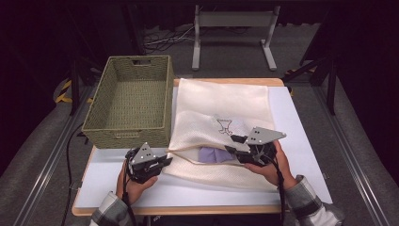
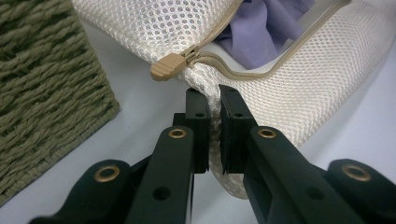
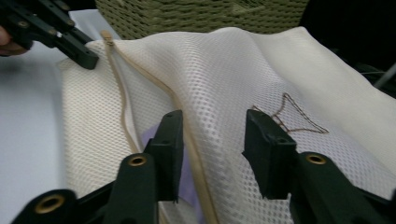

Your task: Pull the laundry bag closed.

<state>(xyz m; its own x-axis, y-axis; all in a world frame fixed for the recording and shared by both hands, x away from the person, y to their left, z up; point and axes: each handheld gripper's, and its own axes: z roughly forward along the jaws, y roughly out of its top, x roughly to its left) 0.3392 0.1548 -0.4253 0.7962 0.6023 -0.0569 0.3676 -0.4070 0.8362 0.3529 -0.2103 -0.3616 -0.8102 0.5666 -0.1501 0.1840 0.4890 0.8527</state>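
1. So I've got a cream mesh laundry bag lying flat on the white surface, right next to a woven olive-green basket with a cut-out handle at its far end. The bag's near-left corner sits just beside the basket's front wall.
2. The bag's fabric is a fine honeycomb net, soft and a bit slouchy, with a tan zipper running along its near edge. The zipper is open, and the tan ribbed plastic pull sits at the left end.
3. Through the gap I can see something lilac and cloth-like tucked inside, smooth and folded. Can't tell what garment it is.
4. There's a little stitched outline on top of the bag, thin brownish thread, sort of a flared shape.
5. My left gripper has its fingers clamped tight on the bag's corner, just below the zipper pull; the mesh is bunched into a ridge between the pads.
6. My right gripper straddles the upper lip of the opening: one of its fingers sits over the gap by the lilac cloth, the other over the mesh top. There's still a clear gap, so it isn't pinching anything yet.
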